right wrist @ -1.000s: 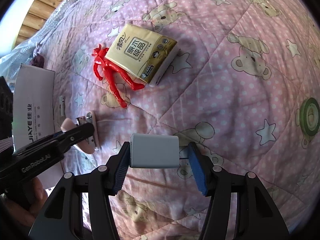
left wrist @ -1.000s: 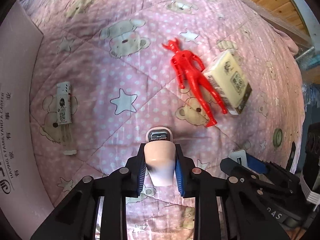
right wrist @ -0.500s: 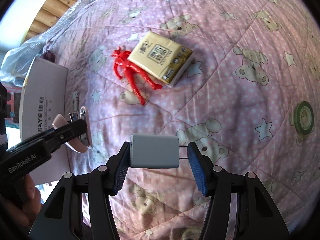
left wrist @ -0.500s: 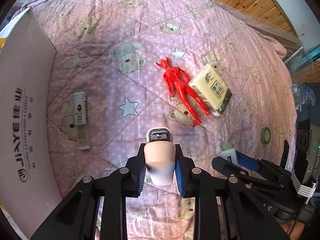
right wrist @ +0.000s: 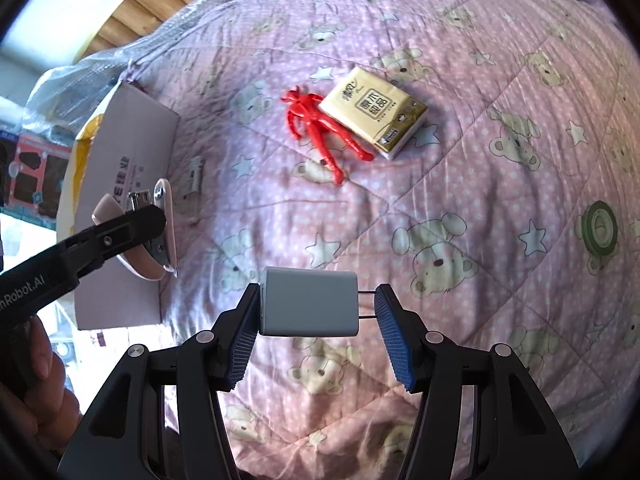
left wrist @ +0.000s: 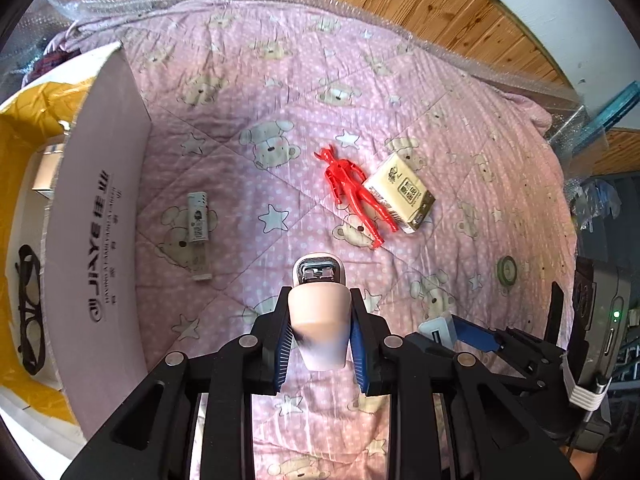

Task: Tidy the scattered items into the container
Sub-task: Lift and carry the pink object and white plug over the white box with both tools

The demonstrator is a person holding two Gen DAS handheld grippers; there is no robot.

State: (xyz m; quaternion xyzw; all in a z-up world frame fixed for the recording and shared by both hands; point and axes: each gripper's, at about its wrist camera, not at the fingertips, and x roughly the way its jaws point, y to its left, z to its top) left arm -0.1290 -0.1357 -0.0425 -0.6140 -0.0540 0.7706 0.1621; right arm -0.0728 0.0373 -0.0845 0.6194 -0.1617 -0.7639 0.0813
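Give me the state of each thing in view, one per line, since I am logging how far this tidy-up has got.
left gripper: shut on the pink stapler, held above the quilt
right gripper: shut on the grey charger plug, prongs against one pad
cardboard box: open, glasses inside
red toy figure: lying on the quilt, partly under the tissue pack
tissue pack: lying flat, sealed
small spray bottle: lying on its side
green tape roll: lying flat

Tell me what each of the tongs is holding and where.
Left tongs: pink stapler, gripped across its sides. Right tongs: white charger plug, clamped between body end and prong tips.
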